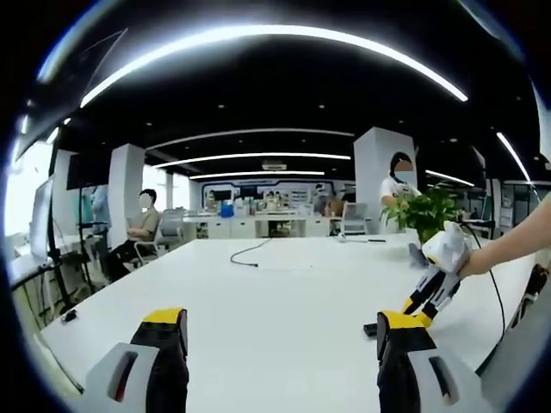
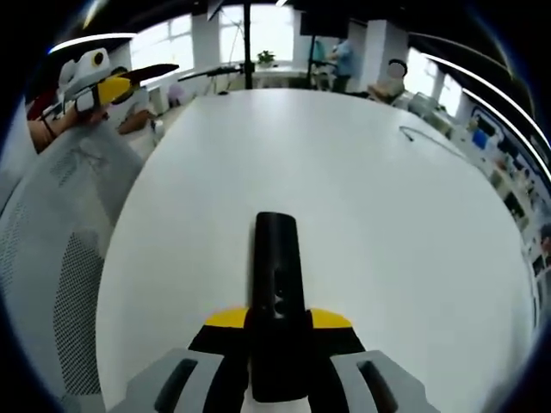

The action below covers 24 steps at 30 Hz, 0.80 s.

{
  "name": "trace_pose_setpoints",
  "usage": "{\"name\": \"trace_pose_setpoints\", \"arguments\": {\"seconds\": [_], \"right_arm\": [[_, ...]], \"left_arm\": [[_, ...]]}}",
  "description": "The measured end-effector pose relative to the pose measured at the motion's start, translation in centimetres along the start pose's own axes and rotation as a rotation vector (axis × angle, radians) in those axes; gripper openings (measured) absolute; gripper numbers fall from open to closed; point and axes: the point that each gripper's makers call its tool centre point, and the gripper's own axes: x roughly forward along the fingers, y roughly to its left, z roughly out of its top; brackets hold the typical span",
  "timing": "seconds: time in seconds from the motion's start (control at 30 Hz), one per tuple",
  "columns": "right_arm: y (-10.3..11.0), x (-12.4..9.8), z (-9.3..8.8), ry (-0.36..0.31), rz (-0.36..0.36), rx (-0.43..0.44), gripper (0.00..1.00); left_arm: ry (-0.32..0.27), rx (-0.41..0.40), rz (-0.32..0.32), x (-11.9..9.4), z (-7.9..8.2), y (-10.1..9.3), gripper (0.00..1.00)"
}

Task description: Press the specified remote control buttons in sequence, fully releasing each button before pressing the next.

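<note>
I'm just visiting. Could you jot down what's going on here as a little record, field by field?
Setting: large white table in an open office
Remote control: black, lying on the table, its near end between the right gripper's jaws
Right gripper: closed on the remote's sides
Left gripper: open, holding nothing, above the table
Nearby: black cable, potted plant, mesh chair
People: some in the background

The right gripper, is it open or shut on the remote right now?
Shut on the black remote: the right gripper has both yellow-tipped jaws against the remote's sides above the white table.
</note>
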Motion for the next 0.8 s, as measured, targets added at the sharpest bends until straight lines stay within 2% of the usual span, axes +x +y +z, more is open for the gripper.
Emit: {"name": "trace_pose_setpoints", "arguments": {"seconds": [0.47, 0.8], "right_arm": [[-2.3, 0.2, 0.3, -0.005, 0.004, 0.013, 0.21], [-4.2, 0.4, 0.4, 0.004, 0.012, -0.016, 0.21]], "left_arm": [[0.005, -0.018, -0.025, 0.1, -0.1, -0.4, 0.92], [0.010, -0.021, -0.029, 0.2, -0.2, -0.5, 0.92]]}}
